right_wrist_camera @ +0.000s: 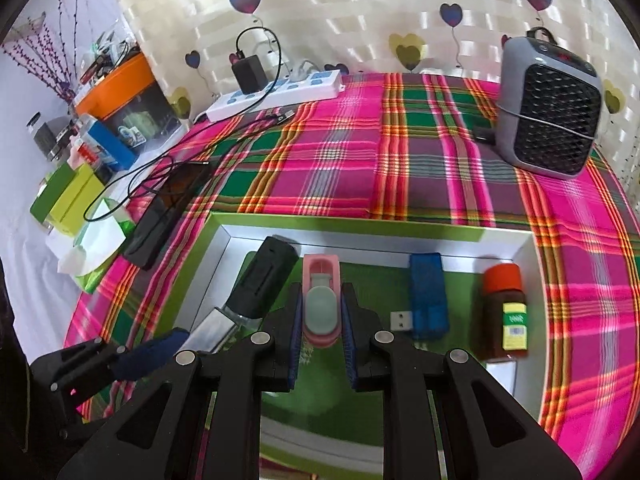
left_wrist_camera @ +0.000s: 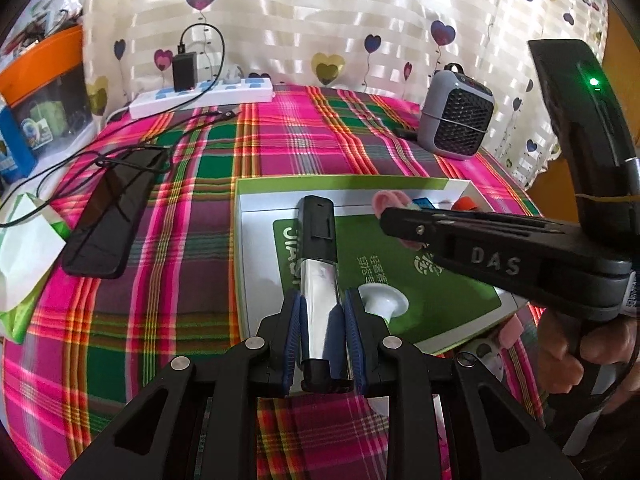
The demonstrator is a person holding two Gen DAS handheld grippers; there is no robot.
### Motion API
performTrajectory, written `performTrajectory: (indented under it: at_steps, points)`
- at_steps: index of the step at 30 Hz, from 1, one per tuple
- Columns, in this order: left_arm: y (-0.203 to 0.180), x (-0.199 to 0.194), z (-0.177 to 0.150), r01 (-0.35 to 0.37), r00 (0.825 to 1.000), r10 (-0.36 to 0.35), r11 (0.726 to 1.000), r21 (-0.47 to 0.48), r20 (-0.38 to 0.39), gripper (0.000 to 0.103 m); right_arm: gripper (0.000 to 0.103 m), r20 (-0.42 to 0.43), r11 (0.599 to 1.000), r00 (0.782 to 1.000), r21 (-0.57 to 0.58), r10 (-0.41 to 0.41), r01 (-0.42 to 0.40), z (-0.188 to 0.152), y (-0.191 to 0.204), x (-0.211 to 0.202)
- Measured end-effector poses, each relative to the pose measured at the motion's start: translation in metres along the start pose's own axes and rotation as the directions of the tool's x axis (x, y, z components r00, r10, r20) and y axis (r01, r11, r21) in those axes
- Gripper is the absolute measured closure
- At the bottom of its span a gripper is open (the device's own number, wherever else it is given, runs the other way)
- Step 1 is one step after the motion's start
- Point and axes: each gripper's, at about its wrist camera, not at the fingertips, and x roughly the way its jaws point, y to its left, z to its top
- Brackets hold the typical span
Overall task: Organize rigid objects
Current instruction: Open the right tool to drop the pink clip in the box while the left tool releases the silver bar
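A shallow green-rimmed box [left_wrist_camera: 340,182] [right_wrist_camera: 360,228] lies on the plaid cloth. My left gripper [left_wrist_camera: 322,300] is shut on a silver tube with a black cap [left_wrist_camera: 318,248] [right_wrist_camera: 264,276], which slants over the box's left part. My right gripper [right_wrist_camera: 322,294] is shut on a small pink case with a pale lid [right_wrist_camera: 321,276] [left_wrist_camera: 386,202], above the box's middle. In the left wrist view the right gripper [left_wrist_camera: 384,216] reaches in from the right. Inside the box lie a blue USB stick [right_wrist_camera: 428,296] and a brown bottle with a red cap [right_wrist_camera: 504,312]. A white funnel-shaped piece [left_wrist_camera: 384,300] rests beside the left fingers.
A grey fan heater [left_wrist_camera: 456,116] [right_wrist_camera: 548,108] stands at the back right. A white power strip [left_wrist_camera: 200,96] [right_wrist_camera: 276,92] with a charger and cables lies at the back left. A long black slab [left_wrist_camera: 112,224] and a tissue pack [left_wrist_camera: 24,256] lie left of the box.
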Motion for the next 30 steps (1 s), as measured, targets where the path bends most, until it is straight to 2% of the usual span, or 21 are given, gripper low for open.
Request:
performTrajectory:
  at_steps: [20,30]
  points:
    - [0.009,0.013,0.006,0.031,0.999,-0.032,0.999,-0.03,-0.019,0.082,0.084,-0.061,1.0,0.998,-0.002,-0.024,0.024,0.01,0.007,0.036]
    - [0.011,0.015,0.006,0.032,0.999,-0.033,0.999,-0.028,-0.021,0.082,0.084,-0.062,1.0,0.998,0.01,-0.02,0.021,0.011,0.008,0.041]
